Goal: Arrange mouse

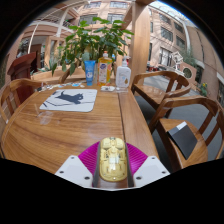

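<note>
A pale yellow, see-through mouse (113, 159) sits between my two fingers, and both magenta pads (91, 153) press on its sides. My gripper (113, 160) is shut on the mouse and holds it above the near edge of the wooden table (55, 135). A light mouse mat (69, 99) with a dark drawing lies on the table, beyond the fingers and to the left. The mouse's underside is hidden.
Three bottles (105, 70) stand at the table's far end in front of a leafy plant (95, 40). Wooden chairs (185, 125) stand to the right of the table and another at the left (10, 95). A building shows beyond.
</note>
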`<control>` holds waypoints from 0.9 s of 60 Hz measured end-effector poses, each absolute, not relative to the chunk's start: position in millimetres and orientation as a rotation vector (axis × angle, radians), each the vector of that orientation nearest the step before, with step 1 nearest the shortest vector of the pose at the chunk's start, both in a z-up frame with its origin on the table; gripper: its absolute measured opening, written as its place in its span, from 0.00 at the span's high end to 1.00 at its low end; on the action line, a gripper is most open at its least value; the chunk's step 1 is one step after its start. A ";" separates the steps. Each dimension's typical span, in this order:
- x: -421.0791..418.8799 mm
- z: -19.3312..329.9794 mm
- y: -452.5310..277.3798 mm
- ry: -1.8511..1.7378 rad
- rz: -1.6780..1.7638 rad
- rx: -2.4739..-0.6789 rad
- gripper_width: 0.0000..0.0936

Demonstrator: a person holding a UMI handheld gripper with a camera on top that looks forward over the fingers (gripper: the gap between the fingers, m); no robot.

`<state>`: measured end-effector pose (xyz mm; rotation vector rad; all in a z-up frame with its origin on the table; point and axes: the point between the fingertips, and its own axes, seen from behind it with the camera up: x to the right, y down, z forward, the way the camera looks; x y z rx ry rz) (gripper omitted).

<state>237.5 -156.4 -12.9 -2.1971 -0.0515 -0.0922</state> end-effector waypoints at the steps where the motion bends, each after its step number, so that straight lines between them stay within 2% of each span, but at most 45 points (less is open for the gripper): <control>1: 237.3 -12.4 -156.1 -0.052 -0.092 -2.195 0.58; 7: 239.1 -11.4 -155.7 -0.029 -0.090 -2.189 0.63; 16: 240.6 -10.0 -158.4 0.004 -0.103 -2.187 0.63; 19: 242.7 0.9 -157.0 0.026 -0.120 -2.163 0.63; 25: 243.8 51.2 -144.7 0.033 -0.146 -2.070 0.63; 36: 234.9 181.6 -79.0 0.074 -0.133 -1.839 0.63; 42: 211.4 225.0 -29.5 0.068 -0.094 -1.767 0.63; 48: 178.5 219.5 26.0 0.029 -0.087 -1.784 0.63; 54: 135.1 180.8 69.7 -0.022 -0.044 -1.859 0.63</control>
